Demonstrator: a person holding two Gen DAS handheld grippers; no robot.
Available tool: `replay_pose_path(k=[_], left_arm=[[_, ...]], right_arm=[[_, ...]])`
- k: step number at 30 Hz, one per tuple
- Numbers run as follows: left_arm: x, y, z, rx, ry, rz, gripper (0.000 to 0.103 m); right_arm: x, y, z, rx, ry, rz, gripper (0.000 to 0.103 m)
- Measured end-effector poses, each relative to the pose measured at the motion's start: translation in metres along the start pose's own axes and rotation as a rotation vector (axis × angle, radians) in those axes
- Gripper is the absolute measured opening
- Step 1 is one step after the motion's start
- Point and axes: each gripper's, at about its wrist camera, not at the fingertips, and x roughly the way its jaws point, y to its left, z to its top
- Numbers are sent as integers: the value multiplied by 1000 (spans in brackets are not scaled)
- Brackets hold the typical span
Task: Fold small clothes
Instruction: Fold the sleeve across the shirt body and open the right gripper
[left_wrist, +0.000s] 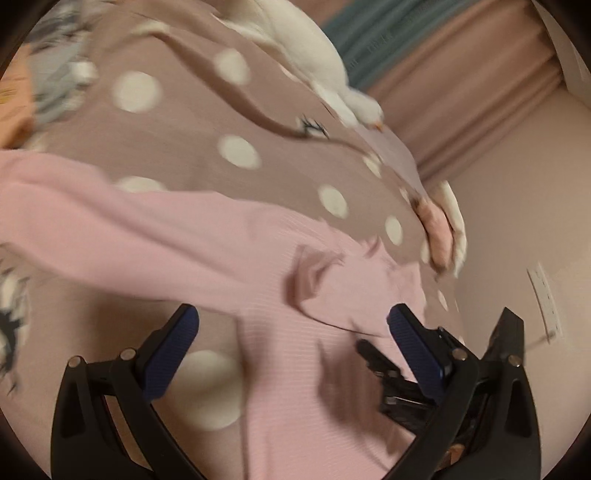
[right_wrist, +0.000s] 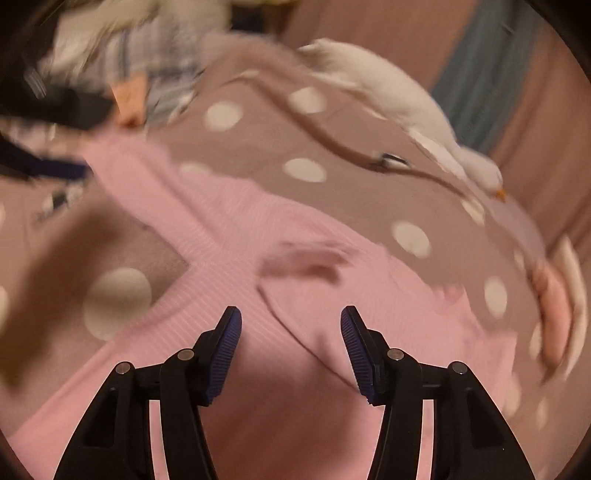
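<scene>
A small pink ribbed long-sleeved top (left_wrist: 229, 254) lies spread on a mauve bedspread with white dots (left_wrist: 177, 133). Its sleeve stretches to the left. My left gripper (left_wrist: 291, 317) is open just above the top's body, with nothing between its blue pads. The right gripper shows behind its right finger, in the lower right of the left wrist view (left_wrist: 391, 373). In the right wrist view the same top (right_wrist: 258, 236) lies below my right gripper (right_wrist: 291, 321), which is open and empty over its neck area. Both views are blurred by motion.
A white goose-shaped plush (left_wrist: 325, 74) lies at the bedspread's far edge, also seen in the right wrist view (right_wrist: 406, 107). A heap of striped and printed clothes (right_wrist: 155, 62) sits at the far left. Pink curtains (left_wrist: 461, 92) and a wall socket (left_wrist: 546, 299) are on the right.
</scene>
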Motion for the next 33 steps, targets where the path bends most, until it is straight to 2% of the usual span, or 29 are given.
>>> replay_pose_path(k=[3,4,6,10,12,13,14,16,20,22,25,28,30,33], left_arm=[[34,-31,3,162,42,129,102],[46,-45,1,244,52,199,102],[68,-63,-4,363,73,288,94],[105,-70,-3,445,100,382,76],[120,-65,-1,433,121,396,50],[124,-62,2,411,125,390,17],[125,-60,3,383,123,370,6],[121,-54,5,319,77,341,9],[102,-28,4,170,17,388,8],[100,-20,2,135,26,417,7],[100,-15,-1,125,58,406,12],[86,-11,2,75,24,385,20],[81,-8,3,56,9,380,27],[67,5,7,16,3,387,48]], right_arm=[[-8,-42,-24,197,27,23,54],[-10,-52,-33,241,30,23,54],[-13,-66,-50,302,32,16,54],[-18,-82,-73,384,26,30,54],[-19,-90,-78,411,25,28,54],[-20,-92,-79,423,23,23,54],[-22,-95,-82,430,20,21,54],[-26,-102,-87,444,11,18,54],[-26,-117,-95,468,15,4,54],[-23,-125,-97,502,19,9,54],[-20,-144,-97,586,-3,20,54],[-12,-171,-94,704,-36,17,54],[-6,-185,-95,765,-32,-28,54],[14,-194,-97,752,50,-86,54]])
